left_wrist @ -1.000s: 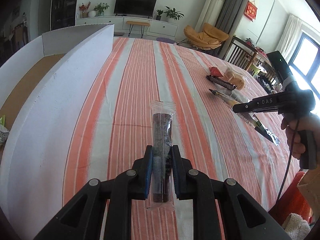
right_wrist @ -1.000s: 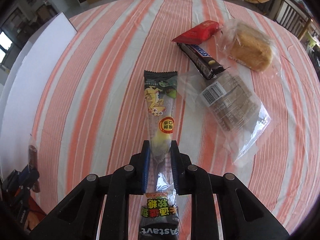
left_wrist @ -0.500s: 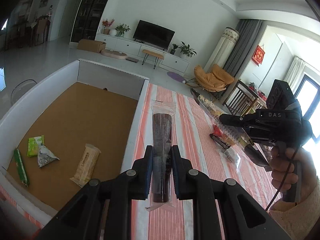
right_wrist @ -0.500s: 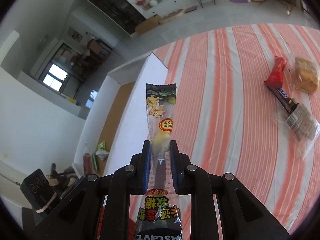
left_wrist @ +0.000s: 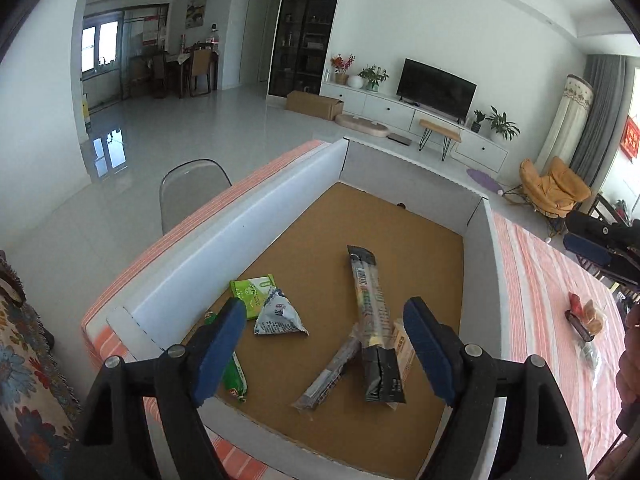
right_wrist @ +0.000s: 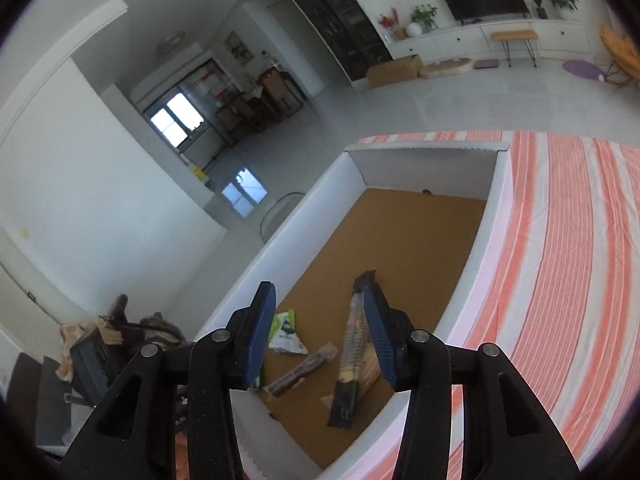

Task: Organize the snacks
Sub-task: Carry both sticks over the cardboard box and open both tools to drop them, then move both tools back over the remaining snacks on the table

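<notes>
A white-walled box (left_wrist: pixel 256 224) with a brown cardboard floor fills both views. On its floor lie a dark bar in a clear wrapper (left_wrist: pixel 328 376), a long candy stick with black ends (left_wrist: pixel 370 320), a beige wafer pack (left_wrist: pixel 402 344), a green packet (left_wrist: pixel 252 294), a silver triangular packet (left_wrist: pixel 278 316) and a green stick (left_wrist: pixel 234 376). My left gripper (left_wrist: pixel 323 348) hangs above them, its jaws opening with nothing between the pads. My right gripper (right_wrist: pixel 318 338) is also over the box, jaws opening and empty, above the candy stick (right_wrist: pixel 352 344) and the dark bar (right_wrist: pixel 302 368).
The box stands on a table with an orange-and-white striped cloth (right_wrist: pixel 560 280). A few more snacks (left_wrist: pixel 584 316) lie on the cloth to the right. The right gripper's tips (left_wrist: pixel 600 252) show at the left wrist view's right edge. A grey chair (left_wrist: pixel 192 184) stands beyond the box.
Both grippers swung left from the table to above the box. Each was shut on a snack and now stands open; the dark bar and the candy stick lie in the box.
</notes>
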### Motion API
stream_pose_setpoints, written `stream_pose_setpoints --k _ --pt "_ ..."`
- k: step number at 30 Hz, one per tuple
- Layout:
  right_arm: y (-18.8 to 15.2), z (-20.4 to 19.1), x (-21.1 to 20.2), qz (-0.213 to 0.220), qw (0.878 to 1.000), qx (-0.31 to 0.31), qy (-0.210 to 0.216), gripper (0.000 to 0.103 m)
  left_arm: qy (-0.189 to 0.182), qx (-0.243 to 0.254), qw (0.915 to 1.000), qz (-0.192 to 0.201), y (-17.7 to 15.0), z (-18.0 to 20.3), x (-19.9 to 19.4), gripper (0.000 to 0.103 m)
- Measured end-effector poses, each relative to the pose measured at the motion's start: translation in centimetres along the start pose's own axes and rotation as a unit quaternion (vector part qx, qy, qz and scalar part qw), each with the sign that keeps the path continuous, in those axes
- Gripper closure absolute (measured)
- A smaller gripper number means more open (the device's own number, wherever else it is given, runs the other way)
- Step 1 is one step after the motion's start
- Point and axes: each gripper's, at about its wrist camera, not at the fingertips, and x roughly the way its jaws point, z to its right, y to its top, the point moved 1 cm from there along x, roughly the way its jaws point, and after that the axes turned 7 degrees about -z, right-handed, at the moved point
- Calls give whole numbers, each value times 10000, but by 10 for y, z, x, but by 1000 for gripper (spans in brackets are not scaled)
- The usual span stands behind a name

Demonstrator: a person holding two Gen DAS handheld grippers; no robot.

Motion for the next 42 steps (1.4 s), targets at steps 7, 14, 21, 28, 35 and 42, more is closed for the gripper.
stream_pose_setpoints --k 7,14,21,28,35,42 --pt "-83 111 -64 75 9723 -518 -2278 32 -1060 782 9913 -41 -23 107 -22 19" --pt "-188 260 -167 -65 9094 621 -4113 32 -1894 2055 9571 -766 -87 258 3 4" --pt "-240 323 -215 -99 8887 1564 -4309 32 -1497 2679 9425 -1322 -148 347 85 4" --pt "-245 347 -215 -83 8885 2052 -4103 22 -1207 2734 9455 -1294 -142 372 127 4" --pt "-248 351 -209 -99 8913 2098 -4019 14 -879 2818 9468 -1280 -149 379 142 0" --pt "-249 353 -206 -125 8934 2077 -3982 9 -899 2781 9474 -1303 -148 378 143 0"
